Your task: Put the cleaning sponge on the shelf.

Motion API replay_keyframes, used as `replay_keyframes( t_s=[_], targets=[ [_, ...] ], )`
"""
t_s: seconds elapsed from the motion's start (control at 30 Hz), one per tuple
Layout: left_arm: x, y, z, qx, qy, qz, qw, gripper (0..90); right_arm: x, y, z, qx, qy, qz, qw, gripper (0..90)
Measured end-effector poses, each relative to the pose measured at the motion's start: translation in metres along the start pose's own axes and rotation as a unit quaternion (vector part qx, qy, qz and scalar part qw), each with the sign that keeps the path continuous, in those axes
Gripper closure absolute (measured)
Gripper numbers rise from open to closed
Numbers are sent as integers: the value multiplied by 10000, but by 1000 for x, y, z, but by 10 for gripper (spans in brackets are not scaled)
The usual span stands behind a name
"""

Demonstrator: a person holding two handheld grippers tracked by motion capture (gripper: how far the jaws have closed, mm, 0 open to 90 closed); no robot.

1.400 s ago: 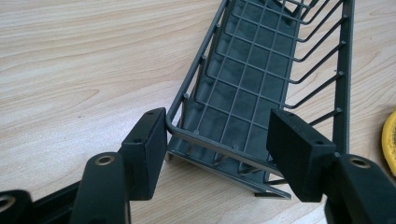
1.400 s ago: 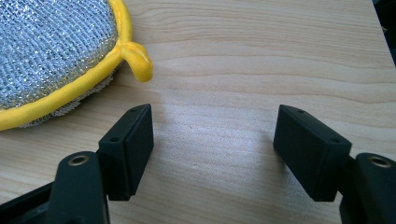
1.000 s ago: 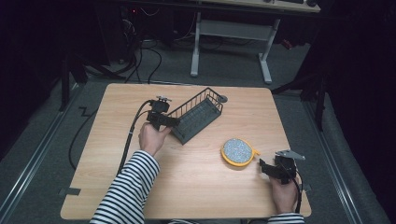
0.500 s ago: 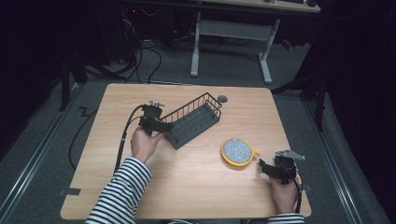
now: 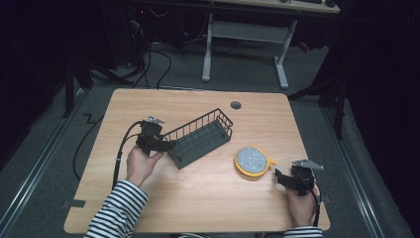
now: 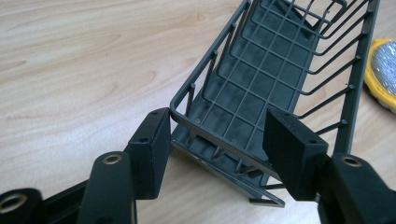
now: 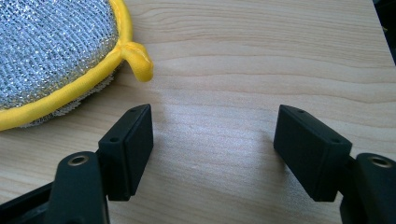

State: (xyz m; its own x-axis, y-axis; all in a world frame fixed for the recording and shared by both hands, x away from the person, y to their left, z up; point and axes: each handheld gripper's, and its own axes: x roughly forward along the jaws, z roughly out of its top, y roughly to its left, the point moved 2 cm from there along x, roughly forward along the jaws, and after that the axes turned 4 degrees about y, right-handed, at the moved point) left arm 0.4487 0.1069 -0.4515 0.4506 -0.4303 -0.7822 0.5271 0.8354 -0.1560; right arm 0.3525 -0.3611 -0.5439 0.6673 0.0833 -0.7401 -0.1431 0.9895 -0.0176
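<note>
A dark grey wire basket lies slantwise on the wooden table, left of centre. My left gripper is open at the basket's near left end. Its jaws straddle the end rim, and the left pad touches the rim's corner. A round scrubber with silver mesh and a yellow border lies right of the basket. Just right of the scrubber, my right gripper is open over bare wood, near the scrubber's yellow loop.
A round cable hole sits near the table's far edge. The left gripper's black cable trails off the left side. A white desk frame stands on the floor beyond the table. My right gripper is close to the table's right front corner.
My left gripper and the basket have shifted left and toward the person, and the basket has turned slightly. The right gripper and the scrubber have stayed put.
</note>
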Motion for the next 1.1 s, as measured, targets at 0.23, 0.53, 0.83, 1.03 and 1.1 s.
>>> replay_keyframes(
  t_s=[0.23,0.53,0.83,1.03,1.1],
  targets=[
    [-14,-2,-22,-29,-54,-171,9998,426,0,0,0,25,2,4,10000,287],
    [-25,-10,-48,-117,-156,-407,9990,417,0,0,0,25,3,3,10000,287],
    [-31,-18,-57,-32,-142,-462,9988,409,0,0,0,32,8,-1,10000,287],
    [-32,-16,-54,-140,-307,-595,9977,319,0,0,0,33,8,-1,10000,287],
    [-37,-16,-52,-170,-439,-594,9971,290,0,0,0,22,5,-1,10000,287]
  ],
)
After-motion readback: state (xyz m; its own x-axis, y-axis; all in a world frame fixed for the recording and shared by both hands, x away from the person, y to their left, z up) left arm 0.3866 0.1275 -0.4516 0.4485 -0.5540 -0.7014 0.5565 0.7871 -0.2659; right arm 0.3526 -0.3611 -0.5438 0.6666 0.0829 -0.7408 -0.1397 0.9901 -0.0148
